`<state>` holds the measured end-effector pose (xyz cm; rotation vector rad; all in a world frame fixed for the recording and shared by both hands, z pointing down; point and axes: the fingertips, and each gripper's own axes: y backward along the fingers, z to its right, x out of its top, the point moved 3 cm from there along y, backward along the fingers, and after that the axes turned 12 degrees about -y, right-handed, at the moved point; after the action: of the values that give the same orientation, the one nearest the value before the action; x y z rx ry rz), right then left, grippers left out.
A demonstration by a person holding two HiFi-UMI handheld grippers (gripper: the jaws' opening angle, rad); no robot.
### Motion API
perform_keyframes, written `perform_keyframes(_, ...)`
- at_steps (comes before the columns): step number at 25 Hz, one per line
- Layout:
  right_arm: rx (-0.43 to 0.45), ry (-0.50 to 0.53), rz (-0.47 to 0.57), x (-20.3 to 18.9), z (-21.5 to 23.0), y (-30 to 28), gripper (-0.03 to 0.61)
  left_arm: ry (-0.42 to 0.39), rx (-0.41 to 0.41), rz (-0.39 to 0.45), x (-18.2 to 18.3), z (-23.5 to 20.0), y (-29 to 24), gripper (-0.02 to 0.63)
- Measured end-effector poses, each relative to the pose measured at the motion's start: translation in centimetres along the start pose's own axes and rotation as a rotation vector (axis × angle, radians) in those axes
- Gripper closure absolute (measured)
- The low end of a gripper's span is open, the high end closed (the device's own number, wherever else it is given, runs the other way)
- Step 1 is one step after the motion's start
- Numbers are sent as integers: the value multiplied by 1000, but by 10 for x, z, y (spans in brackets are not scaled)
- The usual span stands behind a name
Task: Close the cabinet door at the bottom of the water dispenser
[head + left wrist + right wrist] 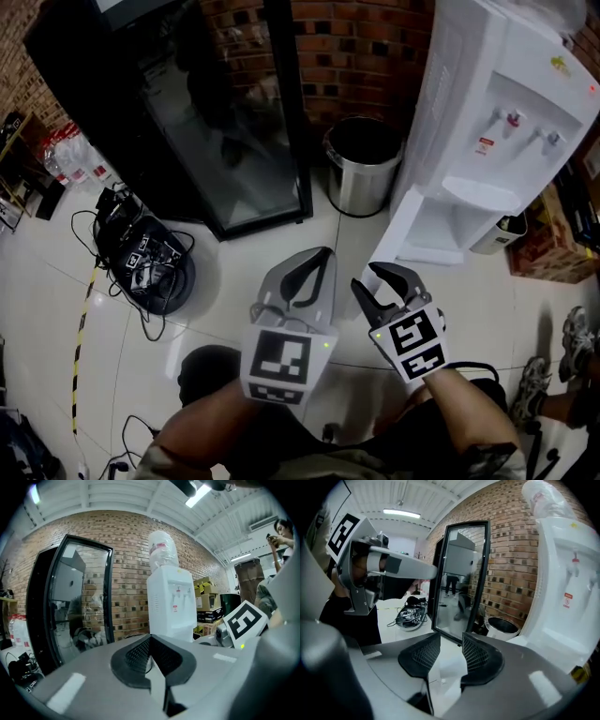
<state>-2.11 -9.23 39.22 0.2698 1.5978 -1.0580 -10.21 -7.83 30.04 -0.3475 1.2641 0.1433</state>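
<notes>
The white water dispenser (497, 122) stands at the upper right of the head view, also seen in the left gripper view (171, 602) and the right gripper view (567, 597). Its bottom cabinet door (405, 225) stands swung out toward the left. Both grippers hang over the white floor, short of the door and touching nothing. The left gripper (324, 253) (150, 637) is shut, its pads meeting at the tip with nothing between them. Beside it, the right gripper (366, 274) (451, 641) is open and empty, pointing somewhat downward toward the dispenser's base.
A steel waste bin (361, 169) stands left of the dispenser against the brick wall. A tall black glass-door fridge (216, 122) fills the upper left. A round black device with cables (145, 262) lies on the floor. Cardboard boxes (548, 234) and a person's shoes (577, 342) are at the right.
</notes>
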Motion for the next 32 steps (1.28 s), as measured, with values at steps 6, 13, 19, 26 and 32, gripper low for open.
perform_keyframes(6, 12, 7, -126, -29, 3, -15, 454, 17, -7, -2, -1, -4, -8, 612)
perform_keyframes(13, 21, -28, -147, -41, 5, -1, 501, 24, -54, 24, 8, 12, -18, 612)
perform_keyframes(19, -13, -77, -181, -57, 16, 28, 535, 29, -87, 35, 14, 27, -25, 612)
perform_keyframes(26, -78, -182, -230, -75, 44, 62, 535, 25, -131, 50, 22, 49, -31, 613)
perform_keyframes(32, -157, -307, -257, -93, 81, 95, 535, -2, -155, 33, 19, 64, -41, 613)
